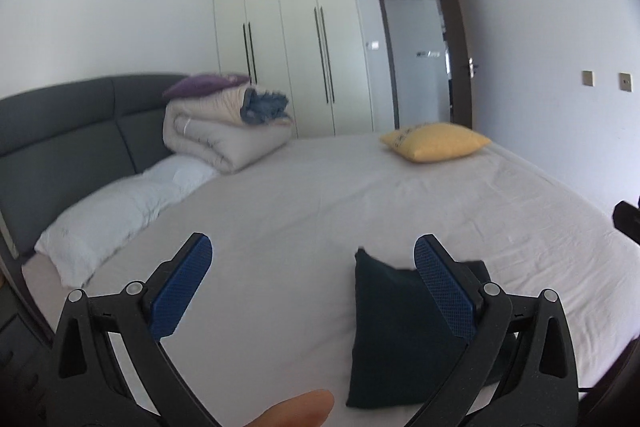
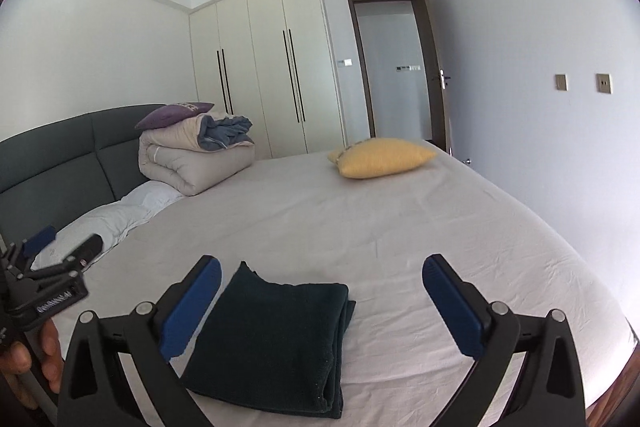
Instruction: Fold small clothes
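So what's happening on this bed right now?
A person holds a gripper in each hand above a bed. A dark cloth lies folded on the sheet. The left gripper and the right gripper are both open, holding nothing. The fold looks finished.

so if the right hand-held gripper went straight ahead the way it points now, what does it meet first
Most likely the bed sheet beyond the folded dark cloth. The right hand-held gripper is open and tilted slightly down; depth is unclear, so it could clip the cloth's far edge.
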Motion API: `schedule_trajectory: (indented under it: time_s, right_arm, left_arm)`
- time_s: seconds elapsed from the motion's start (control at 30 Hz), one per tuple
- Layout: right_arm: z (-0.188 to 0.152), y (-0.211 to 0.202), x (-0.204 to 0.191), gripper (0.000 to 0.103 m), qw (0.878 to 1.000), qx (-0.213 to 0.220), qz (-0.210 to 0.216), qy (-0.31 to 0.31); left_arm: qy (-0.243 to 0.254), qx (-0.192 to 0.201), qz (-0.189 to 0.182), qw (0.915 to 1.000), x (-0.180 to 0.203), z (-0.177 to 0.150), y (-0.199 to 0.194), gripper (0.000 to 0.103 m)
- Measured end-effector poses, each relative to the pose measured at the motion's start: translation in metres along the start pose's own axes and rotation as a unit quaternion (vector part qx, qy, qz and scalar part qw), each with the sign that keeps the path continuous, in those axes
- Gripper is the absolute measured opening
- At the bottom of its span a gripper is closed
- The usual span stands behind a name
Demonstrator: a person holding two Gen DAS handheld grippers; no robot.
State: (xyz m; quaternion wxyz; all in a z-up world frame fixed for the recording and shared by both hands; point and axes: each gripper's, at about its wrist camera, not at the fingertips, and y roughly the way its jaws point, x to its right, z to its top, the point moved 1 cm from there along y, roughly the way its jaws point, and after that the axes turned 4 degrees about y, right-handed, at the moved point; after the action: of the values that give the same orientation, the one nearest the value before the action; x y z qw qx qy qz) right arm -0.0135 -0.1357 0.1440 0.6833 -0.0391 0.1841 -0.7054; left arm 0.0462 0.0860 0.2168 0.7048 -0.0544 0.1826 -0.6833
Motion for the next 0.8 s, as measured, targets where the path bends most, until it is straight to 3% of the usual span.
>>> schedule_trajectory:
  time_s: [0.2,0.33,0.47,0.8]
  right_arm:
    - [-0.005,-0.004,-0.016,0.103,0.999,-0.036,-0.003,-0.033]
    - [-0.028,0.014,-0.015,0.103,0.994,-0.103,-0.023,-0.021]
    - [-0.055,0.036,-0.007,0.103,0.985,-0.166,-0.048,0.013]
    - [-0.090,0.054,-0.008,0.103,0.975,-0.213,-0.070,0.001]
  left_arm:
    - [-0.022,-0.095,-0.041,0.9944,0.005,-0.026,0.020,0.103]
    - [-0.035,-0.163,-0.070,0.9836,0.015,-0.058,0.050,0.103]
    - [-0.048,-0.207,-0.071,0.9745,0.011,-0.091,0.077,0.103]
    - [-0.045,-0.226,-0.095,0.9684,0.016,-0.119,0.090,0.103]
